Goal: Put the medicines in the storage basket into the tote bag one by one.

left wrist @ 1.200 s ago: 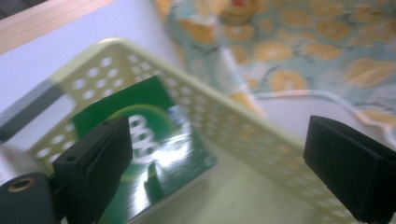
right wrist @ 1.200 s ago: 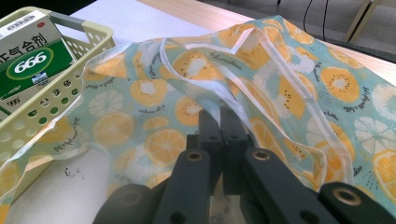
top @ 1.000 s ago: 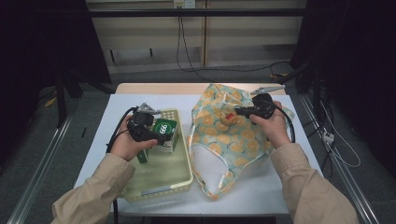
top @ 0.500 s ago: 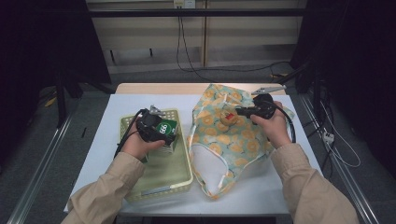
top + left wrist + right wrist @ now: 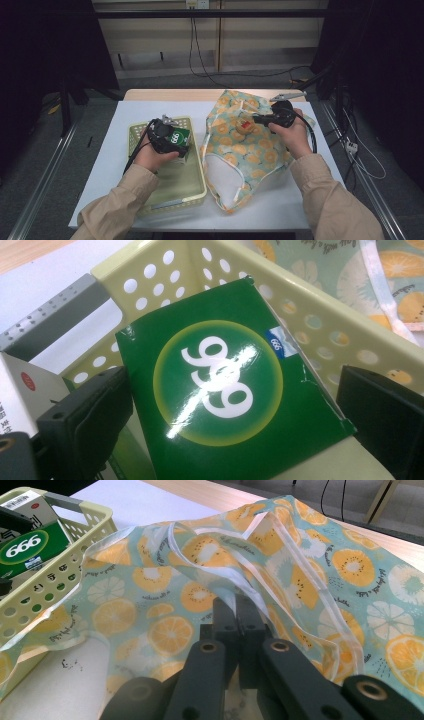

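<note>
Reaching over a perforated pale-yellow basket (image 5: 192, 192) on the white bench (image 5: 110, 155), the left hand-held gripper (image 5: 172, 142) straddles a green box (image 5: 227, 390) marked "999". Its jaws have just been opening and now stand wide, the box between them. In the left gripper view one pad stands close beside the box's edge and the other stands clear of it. The box tilts against the basket's wall, at the corner nearest a fruit-print cloth bag (image 5: 250, 150). A white box (image 5: 17, 390) lies just beside it. Across the bench, the right hand-held gripper (image 5: 249, 120) is closed tight, pinching a fold of the bag at a white-trimmed edge (image 5: 240, 592). The bag lies flat beside the basket, touching its side.
</note>
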{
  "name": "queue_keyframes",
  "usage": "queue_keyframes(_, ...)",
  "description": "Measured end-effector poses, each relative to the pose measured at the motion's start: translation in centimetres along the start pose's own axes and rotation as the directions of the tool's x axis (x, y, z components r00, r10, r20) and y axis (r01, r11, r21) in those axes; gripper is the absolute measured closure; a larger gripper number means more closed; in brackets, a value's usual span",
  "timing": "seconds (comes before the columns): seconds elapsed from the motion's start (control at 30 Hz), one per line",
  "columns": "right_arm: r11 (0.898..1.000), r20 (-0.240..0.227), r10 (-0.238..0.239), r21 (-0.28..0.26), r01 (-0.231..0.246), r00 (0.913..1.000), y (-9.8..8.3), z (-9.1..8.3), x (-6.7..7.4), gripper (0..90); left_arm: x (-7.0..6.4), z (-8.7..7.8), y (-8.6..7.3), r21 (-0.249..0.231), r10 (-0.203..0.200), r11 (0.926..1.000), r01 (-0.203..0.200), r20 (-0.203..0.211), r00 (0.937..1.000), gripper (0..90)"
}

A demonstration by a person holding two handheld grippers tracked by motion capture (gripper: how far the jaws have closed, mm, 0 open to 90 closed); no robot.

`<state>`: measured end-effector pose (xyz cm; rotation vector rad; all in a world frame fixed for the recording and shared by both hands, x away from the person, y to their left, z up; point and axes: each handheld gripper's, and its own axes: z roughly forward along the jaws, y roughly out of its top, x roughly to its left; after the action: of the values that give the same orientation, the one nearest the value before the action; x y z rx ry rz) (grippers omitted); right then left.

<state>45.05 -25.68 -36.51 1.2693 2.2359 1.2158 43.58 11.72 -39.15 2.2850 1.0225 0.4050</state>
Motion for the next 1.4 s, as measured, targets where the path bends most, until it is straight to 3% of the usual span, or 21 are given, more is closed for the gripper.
queue_keyframes(0.5, 1.0, 0.0, -0.003, 0.0, 0.003, 1.0, 0.0, 0.4, 0.2, 90.0, -0.5, 0.5, 0.1, 0.051, 0.02, 0.9985, -0.017, -0.052, 0.9984, 0.3)
queue_keyframes(0.67, 1.0, -0.002, -0.003, -0.002, 0.003, 1.0, 0.0, 0.3, 0.2, 90.0, -0.5, 0.4, 0.1, 0.055, -0.003, 0.9985, 0.006, -0.059, 0.9982, 2.2)
queue_keyframes(0.93, 1.0, 0.002, -0.002, -0.007, 0.002, 1.0, 0.1, 0.1, 0.2, 90.0, -0.3, -0.4, 0.0, 0.091, -0.063, 0.9934, 0.07, -0.087, 0.9942, 15.0)
queue_keyframes(1.23, 1.0, 0.0, -0.001, -0.014, 0.001, 1.0, 0.2, -0.2, 0.3, 90.0, -0.4, -1.9, 0.3, 0.089, -0.128, 0.9874, 0.131, -0.046, 0.9908, 16.5)
queue_keyframes(1.4, 1.0, 0.001, -0.002, -0.015, 0.002, 1.0, 0.2, -0.3, 0.3, 90.0, -0.6, -3.3, 0.7, 0.072, -0.127, 0.9891, 0.128, -0.024, 0.9916, 16.8)
